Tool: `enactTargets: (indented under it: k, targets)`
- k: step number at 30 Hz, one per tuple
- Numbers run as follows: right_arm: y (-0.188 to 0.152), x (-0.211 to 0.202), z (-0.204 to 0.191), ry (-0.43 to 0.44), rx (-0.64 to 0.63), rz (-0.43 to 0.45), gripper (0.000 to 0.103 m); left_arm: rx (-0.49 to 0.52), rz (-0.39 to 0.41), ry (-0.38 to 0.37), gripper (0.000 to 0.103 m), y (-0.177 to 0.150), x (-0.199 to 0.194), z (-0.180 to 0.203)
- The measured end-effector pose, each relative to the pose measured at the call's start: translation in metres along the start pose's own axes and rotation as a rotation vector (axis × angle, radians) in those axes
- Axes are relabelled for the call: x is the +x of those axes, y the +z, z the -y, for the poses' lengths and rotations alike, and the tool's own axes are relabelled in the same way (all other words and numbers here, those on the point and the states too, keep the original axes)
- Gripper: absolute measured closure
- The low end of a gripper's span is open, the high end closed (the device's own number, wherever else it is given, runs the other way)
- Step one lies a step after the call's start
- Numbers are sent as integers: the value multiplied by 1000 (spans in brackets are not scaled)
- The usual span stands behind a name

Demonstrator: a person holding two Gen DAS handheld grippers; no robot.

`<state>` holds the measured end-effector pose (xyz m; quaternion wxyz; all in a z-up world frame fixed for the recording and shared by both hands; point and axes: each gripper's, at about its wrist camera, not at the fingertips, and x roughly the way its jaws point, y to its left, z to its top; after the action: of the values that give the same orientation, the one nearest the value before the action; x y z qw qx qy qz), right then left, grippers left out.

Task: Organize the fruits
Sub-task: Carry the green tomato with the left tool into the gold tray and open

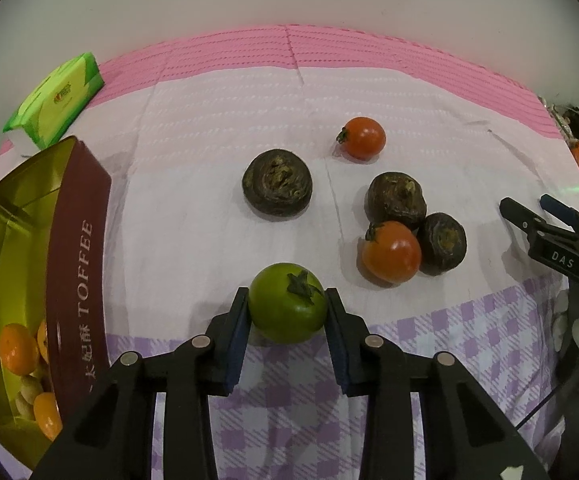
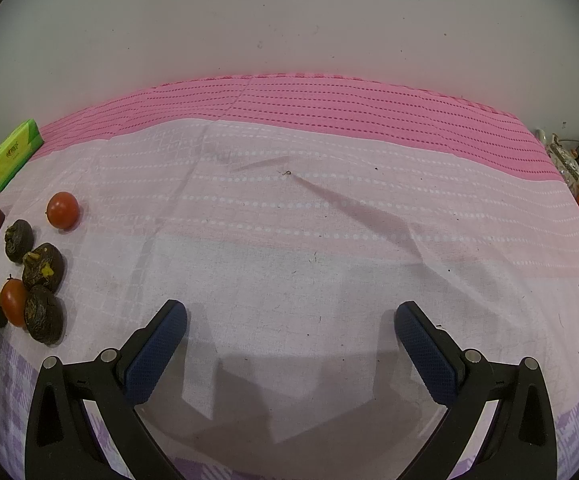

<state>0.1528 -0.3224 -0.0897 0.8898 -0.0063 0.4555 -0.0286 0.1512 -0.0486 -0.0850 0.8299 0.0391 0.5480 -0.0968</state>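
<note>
At the near edge of the table [image 1: 193,200], the left hand-held gripper [image 1: 287,312] is clamped on the green tomato [image 1: 287,306], both pads pressed to its sides; the fruit appears to rest on the cloth, not yet lifted. The tin [image 1: 77,248] stands open at the left, just beside the grip, with orange fruits [image 1: 17,350] already inside. Loose on the cloth further right: two red tomatoes [image 1: 363,138] [image 1: 391,252] and three dark fruits [image 1: 277,186] [image 1: 397,198] [image 1: 443,242], the nearer tomato touching two of them. The right hand-held gripper [image 2: 289,344] stands with jaws wide apart over bare cloth, holding nothing. Assessment: the pick of the green tomato is in hand, grasp complete. Next move calls for a lift clear of the tin's wall, a carry left, and release over the tin. Risk: the smooth round skin may slip.
</note>
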Motion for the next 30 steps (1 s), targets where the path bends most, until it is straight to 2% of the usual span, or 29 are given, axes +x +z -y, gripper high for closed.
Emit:
enactTargets:
  k: [21, 30]
  targets:
    - [0, 0, 0, -1, 0, 1, 0, -21, 79, 26, 71, -8, -50, -6]
    - [-1, 0, 0, -1, 0, 1, 0, -61, 121, 85, 71, -4, -70, -42]
